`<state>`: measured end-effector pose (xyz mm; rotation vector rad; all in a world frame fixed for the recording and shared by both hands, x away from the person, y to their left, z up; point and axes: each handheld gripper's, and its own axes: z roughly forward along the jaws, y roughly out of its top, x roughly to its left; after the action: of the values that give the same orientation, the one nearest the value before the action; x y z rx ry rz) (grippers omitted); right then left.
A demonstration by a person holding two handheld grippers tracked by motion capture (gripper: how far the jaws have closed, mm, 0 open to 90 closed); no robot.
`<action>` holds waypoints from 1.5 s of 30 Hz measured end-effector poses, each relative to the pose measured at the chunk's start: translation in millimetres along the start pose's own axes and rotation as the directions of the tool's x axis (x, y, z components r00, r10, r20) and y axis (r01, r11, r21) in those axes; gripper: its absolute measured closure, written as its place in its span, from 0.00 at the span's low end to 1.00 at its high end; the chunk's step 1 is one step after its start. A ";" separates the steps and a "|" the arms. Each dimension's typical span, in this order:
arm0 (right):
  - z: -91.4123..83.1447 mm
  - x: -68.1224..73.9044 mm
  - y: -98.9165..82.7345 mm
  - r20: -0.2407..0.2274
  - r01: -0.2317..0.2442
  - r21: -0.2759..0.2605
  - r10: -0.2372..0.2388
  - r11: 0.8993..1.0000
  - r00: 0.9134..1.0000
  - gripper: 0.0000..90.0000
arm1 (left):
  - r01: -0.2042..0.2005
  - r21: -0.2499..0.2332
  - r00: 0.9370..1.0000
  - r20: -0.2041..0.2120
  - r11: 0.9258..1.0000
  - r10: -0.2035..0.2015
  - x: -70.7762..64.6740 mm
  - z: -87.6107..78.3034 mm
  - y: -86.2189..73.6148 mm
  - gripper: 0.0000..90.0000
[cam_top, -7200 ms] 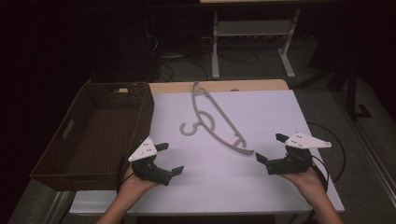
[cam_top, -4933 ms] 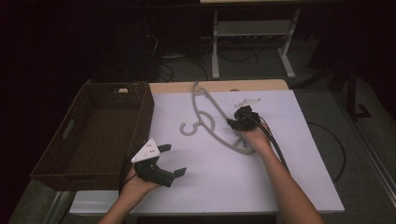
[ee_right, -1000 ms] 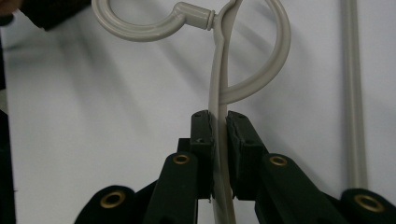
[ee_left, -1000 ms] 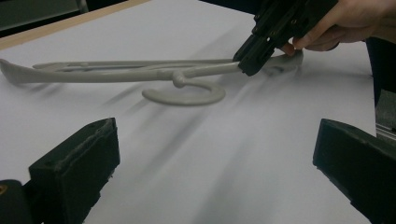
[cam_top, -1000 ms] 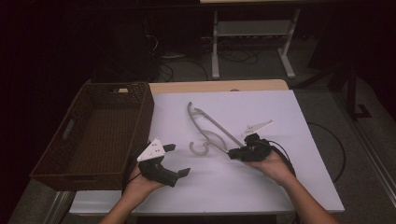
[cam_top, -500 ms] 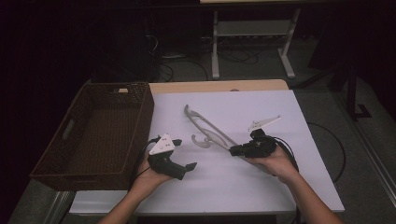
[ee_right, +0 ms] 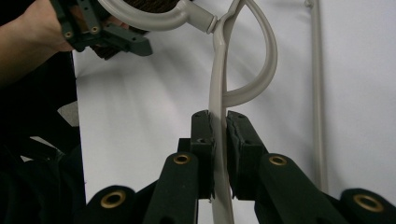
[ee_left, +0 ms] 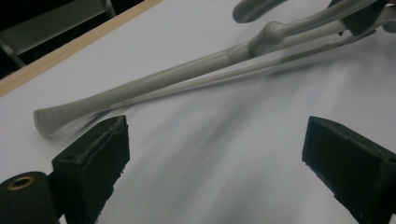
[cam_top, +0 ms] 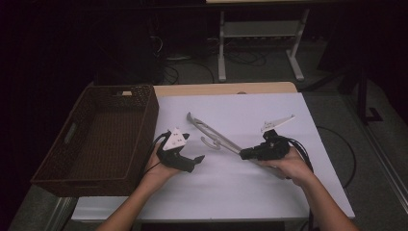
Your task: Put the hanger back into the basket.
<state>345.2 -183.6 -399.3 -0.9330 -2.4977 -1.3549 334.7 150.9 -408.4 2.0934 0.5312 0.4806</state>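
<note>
Right gripper clamped on hanger, left closing in with jaws apart.
High view: hanger [cam_top: 217,137] at table [cam_top: 250,110] centre, dragged nearer since a second ago; right gripper [cam_top: 244,154] at 4 o'clock grips one arm; left gripper [cam_top: 198,159] moved in from 8 o'clock; basket [cam_top: 103,137] at 9. Left gripper view: jaws wide, hanger [ee_left: 187,70] at 12, handover likely. Right gripper view: jaws pinch hanger [ee_right: 218,93].
</note>
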 end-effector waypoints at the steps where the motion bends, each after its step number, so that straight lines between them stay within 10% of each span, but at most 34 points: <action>1: 0.0 -0.7 -0.1 -0.004 0.000 0.000 0.000 1.000 1.000 0.90 | -0.028 0.010 0.999 -0.015 1.000 0.028 0.8 2.6 2.1 0.13; 7: -0.6 -3.1 0.0 -0.020 -0.003 0.005 0.003 1.000 1.000 0.90 | -0.114 0.043 0.993 -0.037 0.993 0.115 6.4 14.9 13.0 0.21; 27: -1.5 -5.9 3.9 -0.045 0.006 0.019 -0.006 1.000 0.999 0.90 | -0.225 0.094 0.974 -0.014 0.970 0.227 26.8 44.4 24.3 0.40; 45: -9.3 -8.1 6.7 -0.053 0.013 0.010 -0.012 1.000 0.999 0.90 | -0.366 0.096 0.929 -0.021 0.926 0.369 21.1 49.9 29.5 0.61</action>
<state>354.1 -192.1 -392.4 -0.8688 -2.4730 -1.3509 383.8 113.6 -406.8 2.2842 0.1794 0.7247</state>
